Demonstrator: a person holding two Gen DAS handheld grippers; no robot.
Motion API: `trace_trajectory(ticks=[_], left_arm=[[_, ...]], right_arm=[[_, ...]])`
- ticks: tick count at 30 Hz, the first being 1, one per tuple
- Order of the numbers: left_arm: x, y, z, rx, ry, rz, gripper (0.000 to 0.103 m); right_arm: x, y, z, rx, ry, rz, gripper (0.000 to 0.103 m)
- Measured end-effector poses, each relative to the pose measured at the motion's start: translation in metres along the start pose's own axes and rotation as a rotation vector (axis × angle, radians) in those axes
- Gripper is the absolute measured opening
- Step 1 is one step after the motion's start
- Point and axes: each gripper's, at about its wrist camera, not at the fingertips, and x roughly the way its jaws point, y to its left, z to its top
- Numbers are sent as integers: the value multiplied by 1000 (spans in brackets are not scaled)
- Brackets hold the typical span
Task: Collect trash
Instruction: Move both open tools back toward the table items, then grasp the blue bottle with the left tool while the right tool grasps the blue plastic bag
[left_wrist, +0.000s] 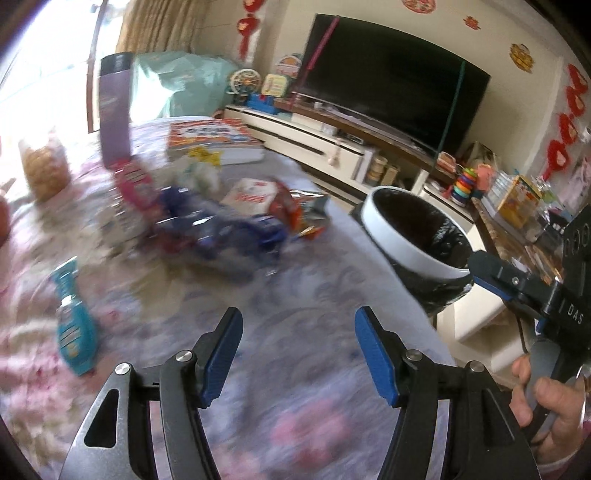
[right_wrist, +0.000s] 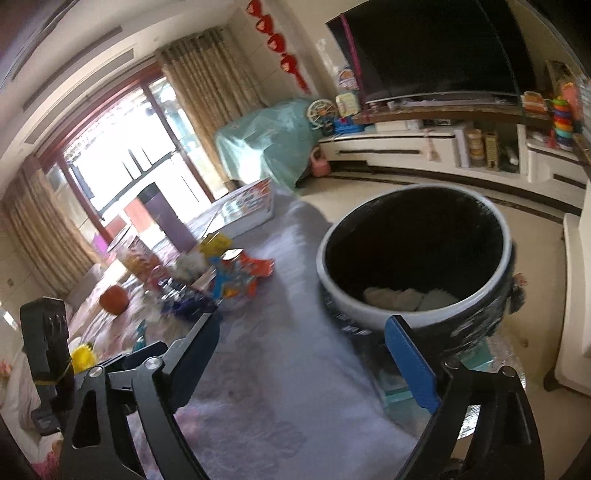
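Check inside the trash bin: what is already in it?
The trash bin has a black bag liner and some pale crumpled pieces, probably paper, at the bottom. The near rim and the dark interior hide the rest of the floor.

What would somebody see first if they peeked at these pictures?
Probably the trash bin, white-rimmed with a black bag inside, standing at the right edge of the flowery table cover. Next, the bright pile of wrappers in the middle of the cover, and the big dark TV on the stand behind.
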Motion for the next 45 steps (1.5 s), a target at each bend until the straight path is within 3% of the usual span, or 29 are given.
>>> trace_trajectory(ticks=[11, 23, 32, 45], left_arm=[[-54, 50, -21, -82, -18, 83, 63], [-77, 85, -26, -175, -10, 161, 65], [-59, 109, -15, -211, 14, 198, 65], [-25, 130, 4, -232, 48, 207, 65]], right_arm=[[28, 49, -21, -78, 85, 88, 99], [55, 86, -26, -172, 129, 138, 99], [77, 105, -21, -242, 159, 183, 99], [129, 131, -6, -406, 207, 182, 98]])
